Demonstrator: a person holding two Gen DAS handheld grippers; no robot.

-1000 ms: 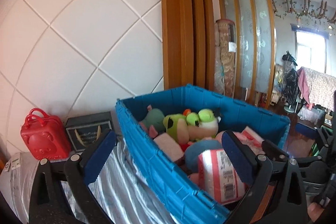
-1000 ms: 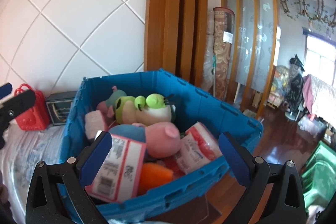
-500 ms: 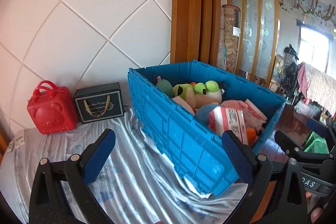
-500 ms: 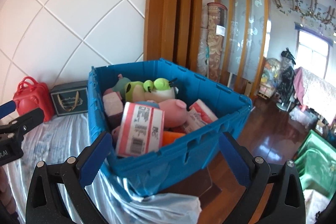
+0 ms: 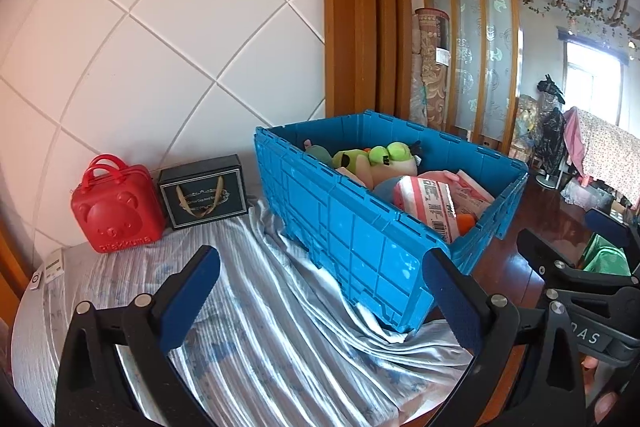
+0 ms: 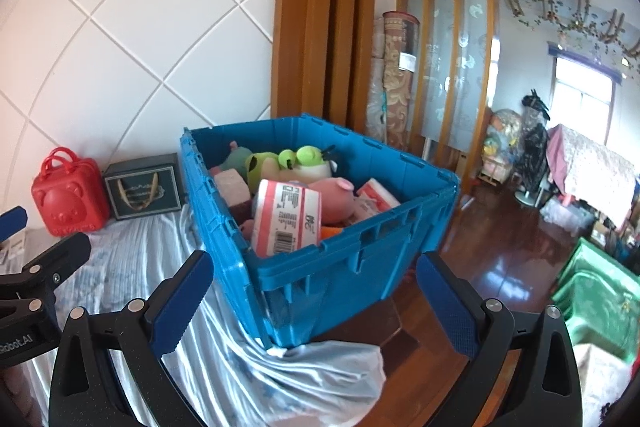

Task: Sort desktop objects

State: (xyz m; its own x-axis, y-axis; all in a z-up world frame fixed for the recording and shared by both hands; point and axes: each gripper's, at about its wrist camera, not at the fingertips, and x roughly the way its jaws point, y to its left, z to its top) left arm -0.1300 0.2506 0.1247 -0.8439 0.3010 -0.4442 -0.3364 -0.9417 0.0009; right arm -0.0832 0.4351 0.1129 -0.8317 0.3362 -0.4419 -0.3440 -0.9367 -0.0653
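A blue plastic crate [image 5: 360,243] [image 6: 332,271] stands on a table covered with a striped light cloth [image 5: 248,327]. It holds several things: a green plush [image 5: 376,157] [image 6: 292,163], a pink plush [image 6: 336,199] and a pink-and-white packet [image 5: 428,203] [image 6: 286,221]. My left gripper [image 5: 320,295] is open and empty, back from the crate's near side. My right gripper [image 6: 314,301] is open and empty in front of the crate's corner; it also shows at the right of the left wrist view [image 5: 580,267].
A red bear-faced case [image 5: 116,205] [image 6: 66,195] and a dark gift box [image 5: 204,191] [image 6: 144,191] stand against the white tiled wall. A small white device [image 5: 48,269] lies at the table's left edge. Wooden floor [image 6: 500,259] and a green bin [image 6: 596,291] lie to the right.
Both grippers have pulled back and away from the crate, so it looks smaller and more of the cloth shows. Both stay open and empty.
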